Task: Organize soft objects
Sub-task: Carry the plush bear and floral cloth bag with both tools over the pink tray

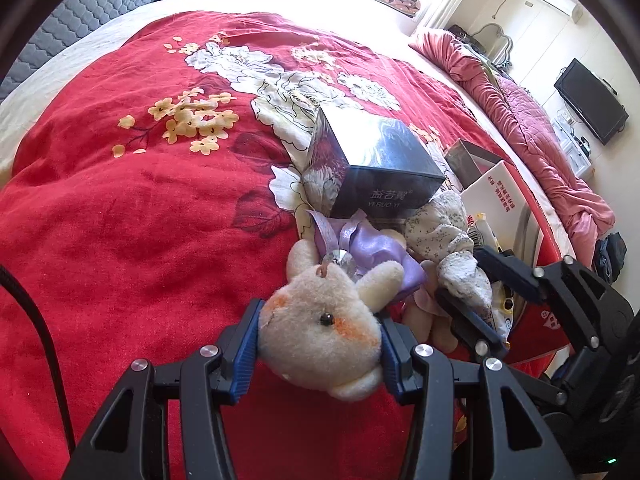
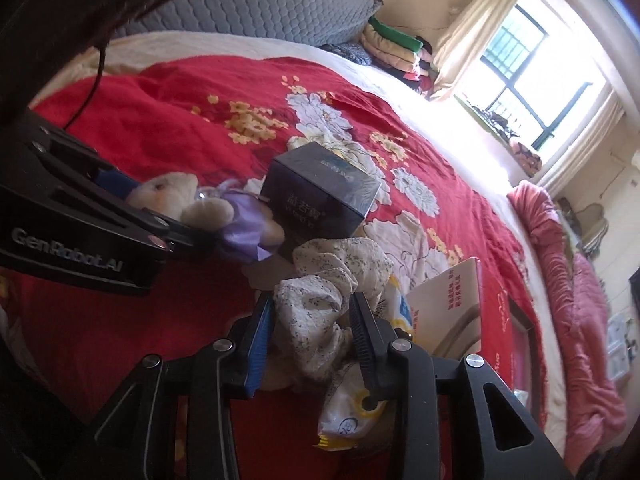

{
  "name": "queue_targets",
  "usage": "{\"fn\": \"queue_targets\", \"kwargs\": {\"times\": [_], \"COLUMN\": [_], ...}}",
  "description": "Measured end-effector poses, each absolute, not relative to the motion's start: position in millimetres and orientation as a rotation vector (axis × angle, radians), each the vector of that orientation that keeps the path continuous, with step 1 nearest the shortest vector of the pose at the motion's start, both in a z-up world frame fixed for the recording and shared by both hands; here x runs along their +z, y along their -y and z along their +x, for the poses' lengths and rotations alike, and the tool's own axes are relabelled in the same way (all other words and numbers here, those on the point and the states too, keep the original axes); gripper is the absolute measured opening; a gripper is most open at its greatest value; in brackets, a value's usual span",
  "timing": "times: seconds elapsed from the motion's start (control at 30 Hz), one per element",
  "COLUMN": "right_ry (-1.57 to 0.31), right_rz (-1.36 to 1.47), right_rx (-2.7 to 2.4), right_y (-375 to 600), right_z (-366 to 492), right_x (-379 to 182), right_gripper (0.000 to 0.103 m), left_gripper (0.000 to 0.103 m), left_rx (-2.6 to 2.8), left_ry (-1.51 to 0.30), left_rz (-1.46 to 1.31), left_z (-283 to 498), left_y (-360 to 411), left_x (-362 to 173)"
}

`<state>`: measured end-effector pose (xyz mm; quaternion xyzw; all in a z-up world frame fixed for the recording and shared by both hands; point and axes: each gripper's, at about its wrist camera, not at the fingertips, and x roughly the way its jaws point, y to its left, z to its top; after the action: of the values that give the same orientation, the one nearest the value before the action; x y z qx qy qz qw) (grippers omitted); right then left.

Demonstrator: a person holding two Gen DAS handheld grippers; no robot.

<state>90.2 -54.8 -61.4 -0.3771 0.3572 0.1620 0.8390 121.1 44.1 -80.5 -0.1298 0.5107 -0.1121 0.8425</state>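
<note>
My left gripper (image 1: 318, 344) is shut on the head of a cream plush bear (image 1: 320, 332) with a purple ribbon bow (image 1: 368, 248); the bear also shows in the right wrist view (image 2: 172, 194). My right gripper (image 2: 312, 332) is shut on a white floral scrunchie (image 2: 316, 304), seen in the left wrist view (image 1: 452, 240) beside the bear. Both soft things lie on a red floral blanket (image 1: 120, 220) just in front of a dark shiny box (image 1: 376, 160). The right gripper (image 1: 480, 296) shows at the right of the left wrist view.
A white and red carton (image 2: 448, 304) stands right of the scrunchie. A white and yellow plastic packet (image 2: 352, 412) lies under my right gripper. A pink quilt (image 2: 580, 320) is bunched along the bed's right edge. Folded clothes (image 2: 396, 48) are stacked by the headboard.
</note>
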Motion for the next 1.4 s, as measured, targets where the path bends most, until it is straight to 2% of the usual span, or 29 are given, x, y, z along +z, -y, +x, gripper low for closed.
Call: {"fn": "queue_targets", "kwargs": {"times": [0.1, 0.17, 0.3, 0.47, 0.9, 1.4], "right_ry": [-0.760, -0.773, -0.853, -0.831, -0.651, -0.531], "right_rz": [-0.795, -0.697, -0.284, -0.070, -0.005, 0.090], "right_rx": [0.348, 0.379, 0.475, 0.505, 0.510, 0.422], "right_y": [56.3, 64.2, 98.9, 128.0, 150.2, 217.5], "right_z": [93.4, 96.7, 114.0, 115.5, 82.7, 57.4], "right_x": [-64.9, -54.7, -24.9, 1.3, 76.4, 119.4], "right_gripper": [0.009, 0.008, 0.007, 0.007, 0.007, 0.007], "left_gripper": [0.051, 0.051, 0.051, 0.051, 0.051, 0.051], "left_rx": [-0.238, -0.243, -0.250, -0.228, -0.192, -0.230], "left_ry": [-1.076, -1.063, -1.031, -0.980, -0.904, -0.846], "left_rz": [-0.265, -0.265, -0.254, -0.249, -0.175, -0.056], "left_z": [119.9, 118.3, 111.3, 97.9, 83.0, 72.4], "left_y": [-42.6, -41.7, -37.1, -33.9, -4.6, 58.2], "left_x": [-79.2, -75.6, -64.4, -42.3, 13.2, 65.6]}}
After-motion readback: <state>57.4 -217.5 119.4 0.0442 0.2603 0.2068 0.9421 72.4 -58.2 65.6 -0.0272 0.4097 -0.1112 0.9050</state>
